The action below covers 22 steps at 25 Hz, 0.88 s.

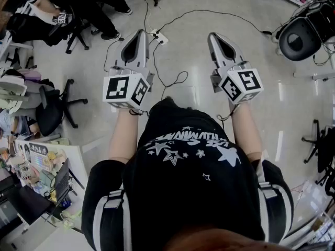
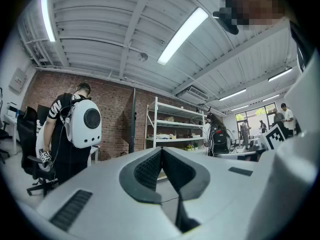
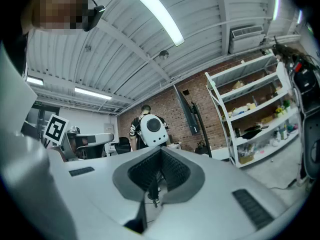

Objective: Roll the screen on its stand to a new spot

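Holding both tongs out level ahead of the body: why carry them like that?

They look carried rather than at work, I'd say. The left tongs and the right tongs point forward over the floor, side by side and well apart. Nothing is near either tip except a loose cable lying on the floor below.

And the jaws?

Pressed together on both, tip against tip, with nothing pinched. Each gripper view looks along its own closed pads straight into the room. Empty tongs kept closed make sense while there is nothing within reach to take.

So where is the screen?

Far off, by the brick wall. In the right gripper view it is the dark flat panel, tilted on its slanting stand. It sits between a person with a white backpack and the white shelf. The left gripper view shows a tall dark upright by the same wall, probably the screen seen edge-on.

Then the task has hardly begun?

That is my reading: nothing is touched yet, and the gap must be closed first. I would expect the tongs to part and take the stand's post, not the panel, since a push on the post should roll it without tipping. Cables across the floor could catch the wheels.
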{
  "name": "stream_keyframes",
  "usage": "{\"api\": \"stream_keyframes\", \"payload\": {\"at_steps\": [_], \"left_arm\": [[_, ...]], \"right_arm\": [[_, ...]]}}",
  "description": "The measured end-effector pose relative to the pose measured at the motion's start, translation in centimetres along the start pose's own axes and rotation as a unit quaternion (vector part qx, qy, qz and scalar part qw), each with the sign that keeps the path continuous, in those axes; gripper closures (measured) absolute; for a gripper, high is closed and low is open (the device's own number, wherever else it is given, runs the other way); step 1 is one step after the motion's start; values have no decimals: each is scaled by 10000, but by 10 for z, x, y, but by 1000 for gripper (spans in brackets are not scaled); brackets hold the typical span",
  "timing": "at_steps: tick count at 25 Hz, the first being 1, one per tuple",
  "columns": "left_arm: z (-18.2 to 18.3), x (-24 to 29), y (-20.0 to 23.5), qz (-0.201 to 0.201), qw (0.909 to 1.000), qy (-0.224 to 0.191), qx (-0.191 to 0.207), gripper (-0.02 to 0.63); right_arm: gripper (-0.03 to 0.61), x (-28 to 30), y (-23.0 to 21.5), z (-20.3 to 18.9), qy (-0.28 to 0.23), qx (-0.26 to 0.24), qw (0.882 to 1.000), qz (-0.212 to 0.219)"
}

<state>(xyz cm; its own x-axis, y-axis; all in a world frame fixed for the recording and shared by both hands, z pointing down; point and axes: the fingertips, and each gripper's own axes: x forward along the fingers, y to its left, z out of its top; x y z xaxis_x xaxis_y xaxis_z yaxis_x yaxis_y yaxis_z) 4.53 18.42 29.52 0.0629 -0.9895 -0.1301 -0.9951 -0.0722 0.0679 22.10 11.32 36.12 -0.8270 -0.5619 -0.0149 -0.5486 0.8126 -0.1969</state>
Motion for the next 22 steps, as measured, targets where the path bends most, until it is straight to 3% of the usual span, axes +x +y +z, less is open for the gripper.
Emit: {"api": "stream_keyframes", "payload": {"at_steps": [9, 22], "left_arm": [[-5, 29, 35, 57, 9999, -141, -40, 601], [0, 134, 127, -355, 9989, -218, -226, 603]], "right_arm": [[572, 40, -11, -1, -56, -69, 10000, -8], [572, 166, -41, 18, 11, -203, 9990, -391]]}}
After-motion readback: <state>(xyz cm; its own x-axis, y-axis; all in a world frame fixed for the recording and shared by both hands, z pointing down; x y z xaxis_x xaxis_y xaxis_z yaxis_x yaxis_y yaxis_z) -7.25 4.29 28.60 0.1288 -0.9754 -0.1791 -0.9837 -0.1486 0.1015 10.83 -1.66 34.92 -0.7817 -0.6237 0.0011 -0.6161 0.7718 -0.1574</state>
